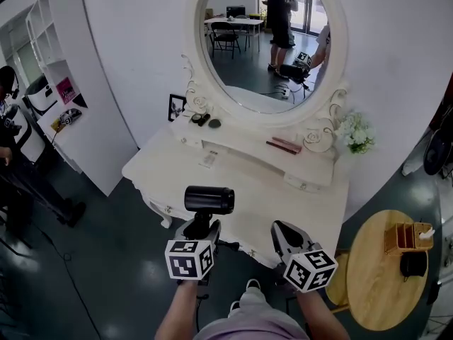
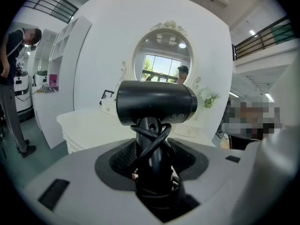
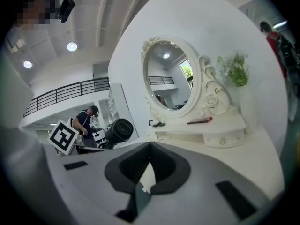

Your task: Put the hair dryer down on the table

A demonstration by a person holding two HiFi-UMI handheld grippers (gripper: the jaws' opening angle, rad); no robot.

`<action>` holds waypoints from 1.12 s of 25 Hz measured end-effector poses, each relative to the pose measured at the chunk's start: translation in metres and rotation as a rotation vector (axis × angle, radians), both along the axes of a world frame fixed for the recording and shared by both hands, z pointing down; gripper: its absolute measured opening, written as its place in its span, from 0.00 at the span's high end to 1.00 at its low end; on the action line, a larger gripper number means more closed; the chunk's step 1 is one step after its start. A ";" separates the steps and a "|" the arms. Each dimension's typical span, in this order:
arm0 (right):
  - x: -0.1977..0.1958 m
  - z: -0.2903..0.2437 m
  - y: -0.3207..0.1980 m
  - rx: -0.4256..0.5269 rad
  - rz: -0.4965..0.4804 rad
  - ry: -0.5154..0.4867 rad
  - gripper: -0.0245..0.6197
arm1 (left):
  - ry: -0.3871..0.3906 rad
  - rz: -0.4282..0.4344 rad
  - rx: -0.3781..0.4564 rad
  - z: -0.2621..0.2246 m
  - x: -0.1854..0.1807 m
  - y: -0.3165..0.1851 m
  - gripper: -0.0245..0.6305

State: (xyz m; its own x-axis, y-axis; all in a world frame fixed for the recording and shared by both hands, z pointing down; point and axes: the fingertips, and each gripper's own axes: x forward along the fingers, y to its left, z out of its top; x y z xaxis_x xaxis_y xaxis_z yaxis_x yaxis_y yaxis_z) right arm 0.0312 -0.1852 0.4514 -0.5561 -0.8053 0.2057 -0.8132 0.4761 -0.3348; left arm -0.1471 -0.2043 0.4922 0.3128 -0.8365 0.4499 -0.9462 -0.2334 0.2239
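Left claw [image 1: 201, 227] pinching the hair dryer [image 1: 209, 199] by its handle | right claw [image 1: 284, 234] just beside, pressed together, empty | dryer upright, barrel level, over the near edge of the table [image 1: 283, 190], not down yet | oval mirror [image 1: 265, 41] beyond

The left gripper [image 1: 201, 229] and right gripper [image 1: 284, 236] share pale grey shells, black textured jaw linings and white cubes [image 1: 190, 258] with black square markers. The person wears a pale lilac top [image 1: 248, 326].
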 end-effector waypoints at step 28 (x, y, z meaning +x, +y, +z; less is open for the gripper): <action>0.025 0.016 -0.061 -0.046 -0.006 -0.003 0.96 | -0.119 0.058 -0.127 0.065 0.050 -0.114 0.64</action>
State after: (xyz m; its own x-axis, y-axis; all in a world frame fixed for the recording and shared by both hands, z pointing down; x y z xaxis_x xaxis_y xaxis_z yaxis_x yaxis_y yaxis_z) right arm 0.0561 -0.2462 0.4673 -0.5615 -0.7916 0.2410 -0.8094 0.4649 -0.3589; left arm -0.0971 -0.3181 0.5568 0.2970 -0.7525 0.5878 -0.9536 -0.2653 0.1423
